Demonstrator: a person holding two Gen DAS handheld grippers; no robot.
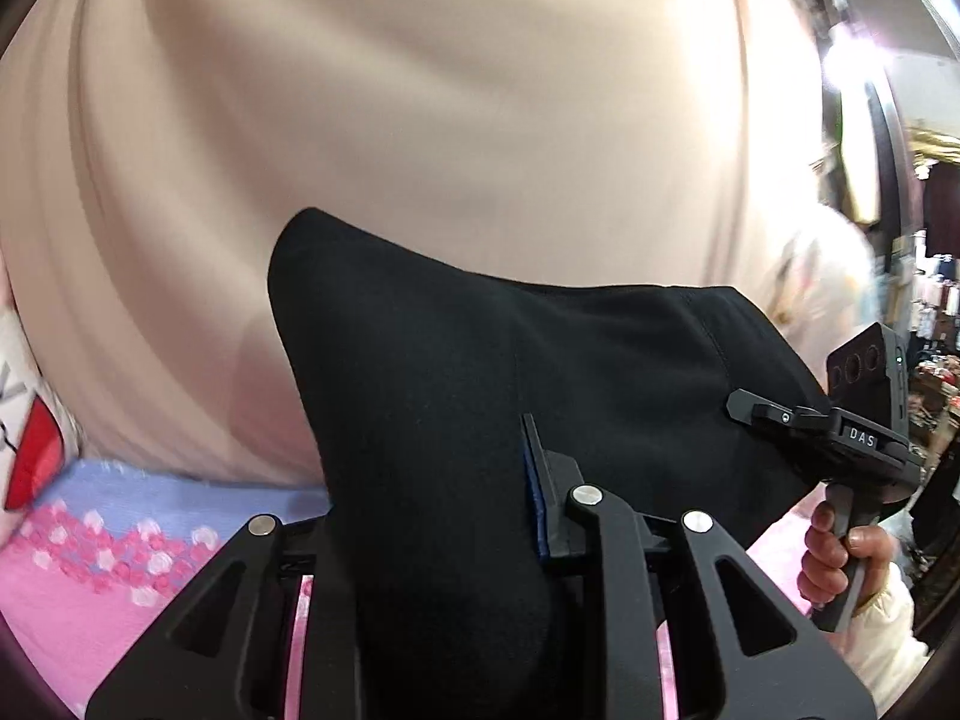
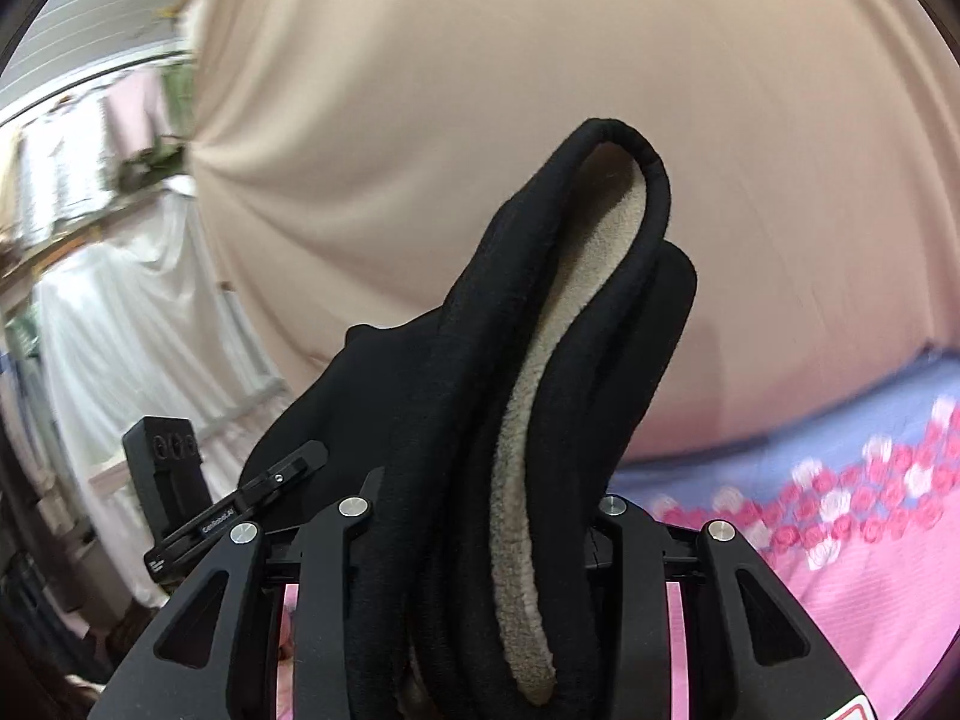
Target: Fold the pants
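Pants [image 1: 456, 372], black, fill the lower middle of the left wrist view, held up in front of a beige curtain [image 1: 420, 90] and above a pink-and-blue floral bed cover [image 1: 90, 576]. Left hand-held gripper [image 1: 432, 540] is clenched on the fabric; right hand-held gripper [image 1: 756, 408] pinches the far edge at frame right, w/ the person's hand [image 1: 840, 552] on its handle.

Right wrist view: right gripper clamps a bunched waistband w/ tan fleece lining [image 2: 540, 420] showing; left gripper grips the cloth at lower left.
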